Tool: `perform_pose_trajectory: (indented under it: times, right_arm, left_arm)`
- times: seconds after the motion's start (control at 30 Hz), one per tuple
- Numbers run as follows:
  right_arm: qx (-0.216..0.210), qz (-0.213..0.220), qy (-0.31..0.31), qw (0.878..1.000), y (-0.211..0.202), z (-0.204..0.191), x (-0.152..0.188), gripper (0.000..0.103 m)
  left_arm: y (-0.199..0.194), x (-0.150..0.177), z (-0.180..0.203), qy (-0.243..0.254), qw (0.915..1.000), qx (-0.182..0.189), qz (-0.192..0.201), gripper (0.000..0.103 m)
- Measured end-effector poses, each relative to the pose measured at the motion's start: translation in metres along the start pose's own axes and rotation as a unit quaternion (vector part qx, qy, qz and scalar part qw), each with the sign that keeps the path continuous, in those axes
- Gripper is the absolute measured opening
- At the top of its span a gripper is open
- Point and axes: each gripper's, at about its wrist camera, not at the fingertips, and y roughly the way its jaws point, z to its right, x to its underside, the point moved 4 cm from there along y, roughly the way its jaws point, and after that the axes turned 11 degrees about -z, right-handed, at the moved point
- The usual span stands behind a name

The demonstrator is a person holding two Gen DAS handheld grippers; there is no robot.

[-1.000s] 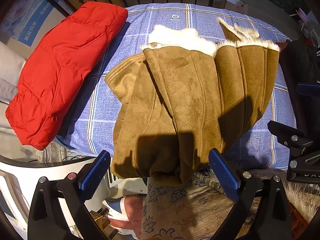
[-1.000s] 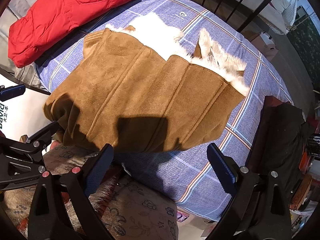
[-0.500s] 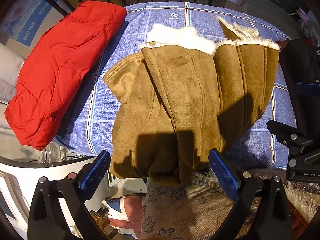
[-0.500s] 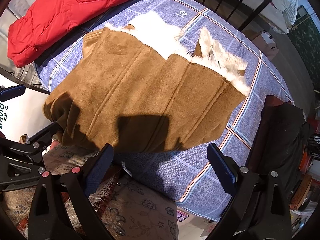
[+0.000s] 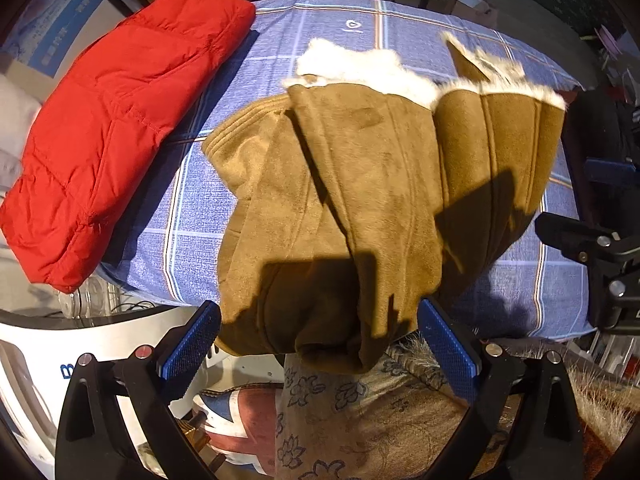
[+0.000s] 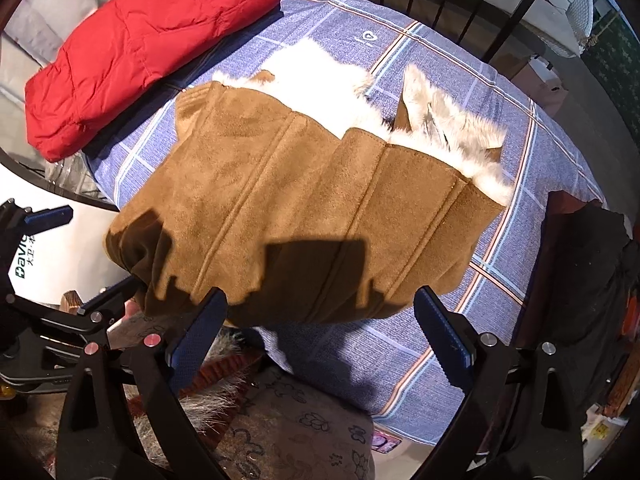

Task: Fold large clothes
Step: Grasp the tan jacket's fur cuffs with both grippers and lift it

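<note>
Left claw point(image 5: 318, 344) and right claw point(image 6: 320, 338) released, empty, near coat point(image 5: 360, 200) hem; coat folded on tabletop point(image 5: 520, 280), red jacket point(image 5: 120, 120) beside, likely done.

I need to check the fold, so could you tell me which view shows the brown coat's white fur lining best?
The right wrist view: the white fur lining spreads broadly beyond the brown suede coat. The left wrist view shows only a narrower fringe.

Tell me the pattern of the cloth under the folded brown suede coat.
Blue cloth with a plaid of white and orange lines, clearest in the right wrist view.
</note>
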Motion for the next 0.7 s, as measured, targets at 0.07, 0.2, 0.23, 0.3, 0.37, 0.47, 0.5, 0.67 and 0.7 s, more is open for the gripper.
perform_pose_trajectory:
  times: [0.07,0.2,0.23,0.3,0.37,0.47,0.5,0.67,0.7]
  right_arm:
    - [-0.023,0.023,0.013,0.999,-0.006,0.009,-0.010,0.093]
    - [-0.069,0.047,0.063,0.995,-0.011,0.042,-0.040,0.093]
    - [-0.083,0.043,0.075,0.993,-0.008,0.050,-0.049,0.093]
    - [-0.113,0.040,0.105,0.987,-0.003,0.064,-0.067,0.093]
    - [-0.143,0.036,0.134,0.980,0.004,0.074,-0.083,0.093]
    - [-0.181,0.021,0.165,0.969,0.022,0.078,-0.108,0.093]
    - [-0.189,0.013,0.171,0.967,0.029,0.077,-0.116,0.093]
    - [-0.207,-0.017,0.177,0.962,0.056,0.049,-0.154,0.093]
    - [-0.203,-0.018,0.171,0.964,0.058,0.041,-0.163,0.093]
  left_arm:
    - [-0.001,-0.005,-0.029,-0.039,0.9992,-0.001,0.012,0.097]
    - [0.001,-0.008,-0.115,-0.142,0.9884,-0.022,0.048,0.097]
    - [0.004,-0.008,-0.137,-0.169,0.9840,-0.021,0.052,0.097]
    - [0.016,-0.005,-0.173,-0.212,0.9761,-0.006,0.048,0.097]
    - [0.030,-0.006,-0.191,-0.229,0.9720,0.033,0.038,0.097]
    - [0.055,-0.009,-0.188,-0.221,0.9711,0.088,0.015,0.097]
    - [0.063,-0.012,-0.181,-0.211,0.9716,0.106,0.011,0.097]
    - [0.097,-0.033,-0.141,-0.146,0.9794,0.139,-0.004,0.097]
    - [0.102,-0.041,-0.139,-0.139,0.9806,0.138,0.002,0.097]
